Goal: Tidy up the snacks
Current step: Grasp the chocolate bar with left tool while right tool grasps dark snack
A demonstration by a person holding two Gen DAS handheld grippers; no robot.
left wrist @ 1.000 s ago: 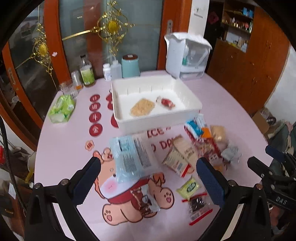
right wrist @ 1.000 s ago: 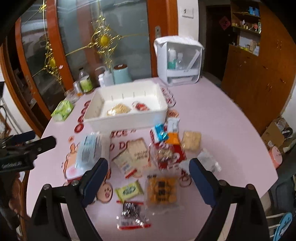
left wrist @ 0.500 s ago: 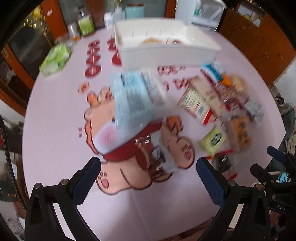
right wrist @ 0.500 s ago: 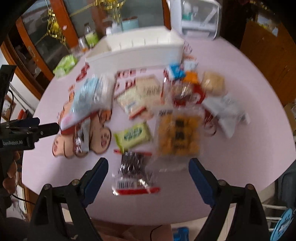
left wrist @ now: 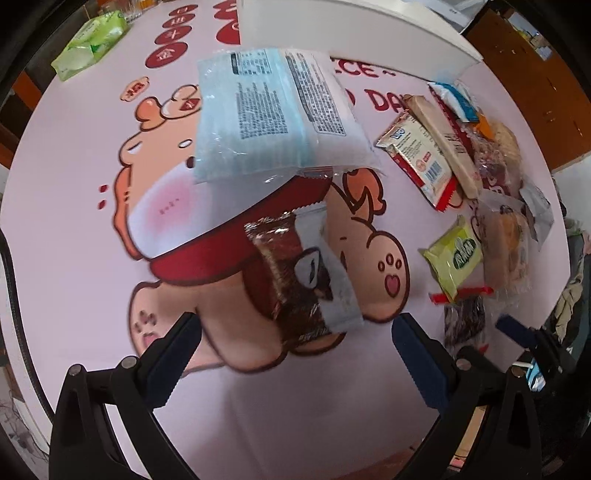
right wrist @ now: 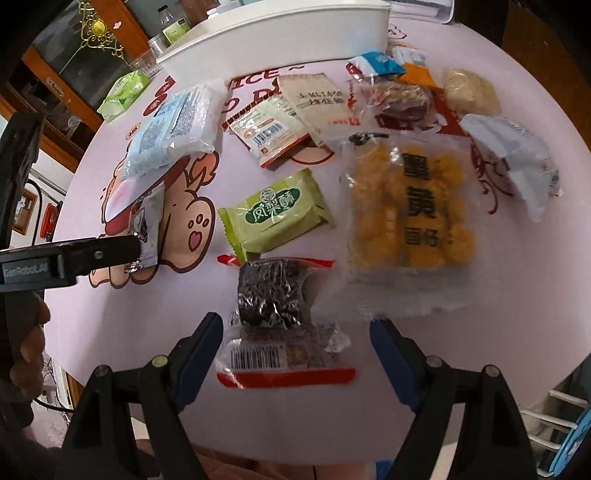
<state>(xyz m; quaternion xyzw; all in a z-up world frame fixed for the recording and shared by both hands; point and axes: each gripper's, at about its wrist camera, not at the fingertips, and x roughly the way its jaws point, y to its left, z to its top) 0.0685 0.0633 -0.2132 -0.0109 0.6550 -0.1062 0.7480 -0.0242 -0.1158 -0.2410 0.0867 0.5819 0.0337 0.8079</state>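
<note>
Loose snack packets lie on the pink round table. My left gripper is open, pointing down, with a brown chocolate packet just ahead between its fingers. A pale blue packet lies beyond it. My right gripper is open over a dark snack packet with red ends, whose near half lies between the jaws, untouched. A green packet and a clear bag of yellow pieces lie behind it. The white bin stands at the far side. A left finger shows beside the chocolate packet.
More wrapped snacks pile up near the bin at the right. A green tissue pack lies at the far left, with jars and bottles behind. The table's near edge runs just under both grippers. The right gripper's arm shows low right.
Both grippers have dropped towards the table and tipped downward. The snacks now fill the views and the bin has slid to the top edge.
</note>
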